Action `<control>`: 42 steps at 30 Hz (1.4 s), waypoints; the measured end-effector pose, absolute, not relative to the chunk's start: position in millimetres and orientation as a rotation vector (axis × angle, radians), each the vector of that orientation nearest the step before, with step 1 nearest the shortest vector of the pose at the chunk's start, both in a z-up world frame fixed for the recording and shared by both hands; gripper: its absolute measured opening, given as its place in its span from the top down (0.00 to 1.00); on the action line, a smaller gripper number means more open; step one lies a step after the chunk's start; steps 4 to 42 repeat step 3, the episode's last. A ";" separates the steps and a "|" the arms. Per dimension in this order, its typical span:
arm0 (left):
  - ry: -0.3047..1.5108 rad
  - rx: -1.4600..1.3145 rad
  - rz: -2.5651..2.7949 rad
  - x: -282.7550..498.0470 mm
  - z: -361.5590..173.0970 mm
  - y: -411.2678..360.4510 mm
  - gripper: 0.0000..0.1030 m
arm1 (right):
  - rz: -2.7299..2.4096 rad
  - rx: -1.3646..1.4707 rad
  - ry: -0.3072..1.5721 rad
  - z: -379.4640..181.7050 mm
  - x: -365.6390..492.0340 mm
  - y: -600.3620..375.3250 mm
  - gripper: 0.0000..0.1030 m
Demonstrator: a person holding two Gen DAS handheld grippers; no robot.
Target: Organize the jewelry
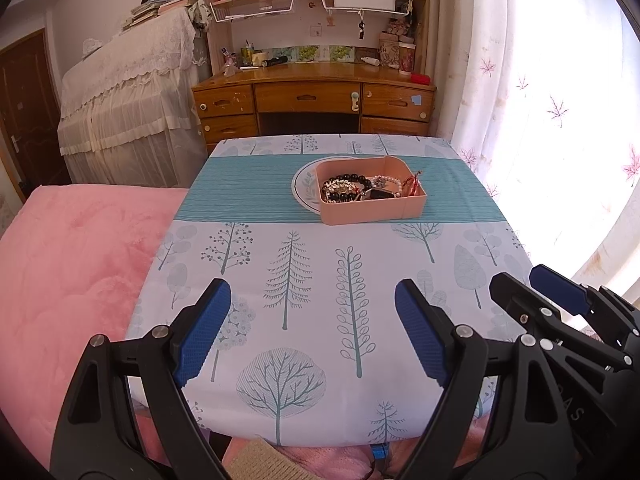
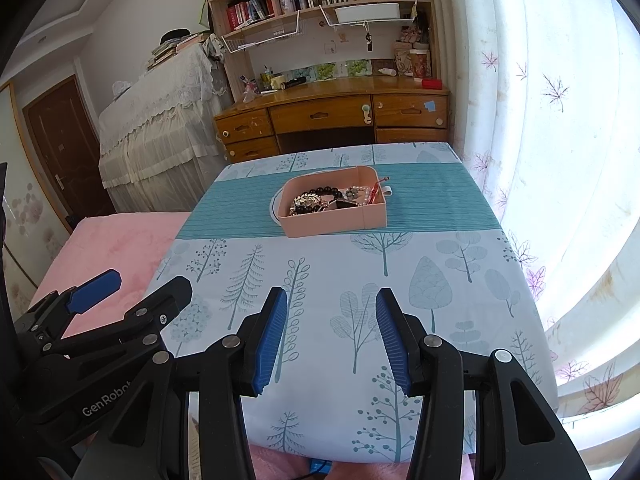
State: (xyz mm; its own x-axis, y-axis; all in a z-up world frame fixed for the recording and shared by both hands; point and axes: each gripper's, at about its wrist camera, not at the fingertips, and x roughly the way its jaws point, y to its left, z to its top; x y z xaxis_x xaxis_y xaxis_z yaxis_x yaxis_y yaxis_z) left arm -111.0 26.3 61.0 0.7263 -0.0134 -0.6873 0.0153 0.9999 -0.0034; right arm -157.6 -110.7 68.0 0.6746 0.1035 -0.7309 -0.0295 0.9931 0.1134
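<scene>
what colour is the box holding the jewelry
The small rectangular plastic box is pale pink, clearest in the left wrist view.

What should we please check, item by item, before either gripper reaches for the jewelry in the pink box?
1. Left gripper empty, blue pads apart: ok.
2. Right gripper empty, jaws partly apart with nothing between them: ok.
3. Pink rectangular plastic box upright on the teal band of the tree-print tablecloth, overlapping a round white plate: ok.
4. Jewelry reachable from above: black bead bracelet and pale pearl strand lie piled together, tangled or not: cannot tell.
5. Red cord piece fully inside the box: not ok, it hangs over the right rim.
6. Path across the cloth free of things: ok.
</scene>
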 end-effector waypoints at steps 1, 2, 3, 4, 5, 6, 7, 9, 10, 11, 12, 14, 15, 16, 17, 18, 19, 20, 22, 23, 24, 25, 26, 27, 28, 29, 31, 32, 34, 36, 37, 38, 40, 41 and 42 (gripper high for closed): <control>0.756 0.004 -0.017 -111.5 60.5 27.8 0.20 | 0.074 0.092 0.824 67.3 -157.9 -110.7 0.54; 0.756 0.005 -0.018 -111.1 60.0 29.6 0.20 | 0.073 0.090 0.823 67.4 -156.6 -110.2 0.54; 0.757 0.004 -0.019 -111.1 59.8 29.5 0.20 | 0.072 0.089 0.822 67.3 -157.2 -109.1 0.54; 0.757 0.004 -0.019 -111.1 59.8 29.5 0.20 | 0.072 0.089 0.822 67.3 -157.2 -109.1 0.54; 0.757 0.004 -0.019 -111.1 59.8 29.5 0.20 | 0.072 0.089 0.822 67.3 -157.2 -109.1 0.54; 0.757 0.004 -0.019 -111.1 59.8 29.5 0.20 | 0.072 0.089 0.822 67.3 -157.2 -109.1 0.54; 0.757 0.004 -0.019 -111.1 59.8 29.5 0.20 | 0.072 0.089 0.822 67.3 -157.2 -109.1 0.54; 0.757 0.004 -0.019 -111.1 59.8 29.5 0.20 | 0.072 0.089 0.822 67.3 -157.2 -109.1 0.54; 0.757 0.004 -0.019 -111.1 59.8 29.5 0.20 | 0.072 0.089 0.822 67.3 -157.2 -109.1 0.54; 0.757 0.004 -0.019 -111.1 59.8 29.5 0.20 | 0.072 0.089 0.822 67.3 -157.2 -109.1 0.54; 0.757 0.004 -0.019 -111.1 59.8 29.5 0.20 | 0.072 0.089 0.822 67.3 -157.2 -109.1 0.54; 0.757 0.004 -0.019 -111.1 59.8 29.5 0.20 | 0.072 0.089 0.822 67.3 -157.2 -109.1 0.54; 0.757 0.004 -0.019 -111.1 59.8 29.5 0.20 | 0.072 0.089 0.822 67.3 -157.2 -109.1 0.54; 0.757 0.004 -0.019 -111.1 59.8 29.5 0.20 | 0.072 0.089 0.822 67.3 -157.2 -109.1 0.54; 0.757 0.004 -0.019 -111.1 59.8 29.5 0.20 | 0.072 0.089 0.822 67.3 -157.2 -109.1 0.54; 0.757 0.004 -0.019 -111.1 59.8 29.5 0.20 | 0.072 0.089 0.822 67.3 -157.2 -109.1 0.54; 0.757 0.004 -0.019 -111.1 59.8 29.5 0.20 | 0.072 0.089 0.822 67.3 -157.2 -109.1 0.54; 0.757 0.004 -0.019 -111.1 59.8 29.5 0.20 | 0.072 0.089 0.822 67.3 -157.2 -109.1 0.54; 0.757 0.004 -0.019 -111.1 59.8 29.5 0.20 | 0.072 0.089 0.822 67.3 -157.2 -109.1 0.54; 0.757 0.004 -0.019 -111.1 59.8 29.5 0.20 | 0.072 0.089 0.822 67.3 -157.2 -109.1 0.54; 0.757 0.004 -0.019 -111.1 59.8 29.5 0.20 | 0.072 0.089 0.822 67.3 -157.2 -109.1 0.54; 0.757 0.004 -0.019 -111.1 59.8 29.5 0.20 | 0.072 0.089 0.822 67.3 -157.2 -109.1 0.54; 0.757 0.004 -0.019 -111.1 59.8 29.5 0.20 | 0.072 0.089 0.822 67.3 -157.2 -109.1 0.54; 0.757 0.004 -0.019 -111.1 59.8 29.5 0.20 | 0.072 0.089 0.822 67.3 -157.2 -109.1 0.54; 0.757 0.004 -0.019 -111.1 59.8 29.5 0.20 | 0.072 0.089 0.822 67.3 -157.2 -109.1 0.54; 0.757 0.004 -0.019 -111.1 59.8 29.5 0.20 | 0.072 0.089 0.822 67.3 -157.2 -109.1 0.54; 0.757 0.004 -0.019 -111.1 59.8 29.5 0.20 | 0.072 0.089 0.822 67.3 -157.2 -109.1 0.54; 0.757 0.004 -0.019 -111.1 59.8 29.5 0.20 | 0.072 0.089 0.822 67.3 -157.2 -109.1 0.54; 0.757 0.004 -0.019 -111.1 59.8 29.5 0.20 | 0.072 0.089 0.822 67.3 -157.2 -109.1 0.54; 0.757 0.004 -0.019 -111.1 59.8 29.5 0.20 | 0.072 0.089 0.822 67.3 -157.2 -109.1 0.54; 0.757 0.004 -0.019 -111.1 59.8 29.5 0.20 | 0.072 0.089 0.822 67.3 -157.2 -109.1 0.54; 0.757 0.004 -0.019 -111.1 59.8 29.5 0.20 | 0.072 0.089 0.822 67.3 -157.2 -109.1 0.54; 0.757 0.004 -0.019 -111.1 59.8 29.5 0.20 | 0.072 0.089 0.822 67.3 -157.2 -109.1 0.54; 0.757 0.004 -0.019 -111.1 59.8 29.5 0.20 | 0.072 0.089 0.822 67.3 -157.2 -109.1 0.54; 0.757 0.004 -0.019 -111.1 59.8 29.5 0.20 | 0.072 0.089 0.822 67.3 -157.2 -109.1 0.54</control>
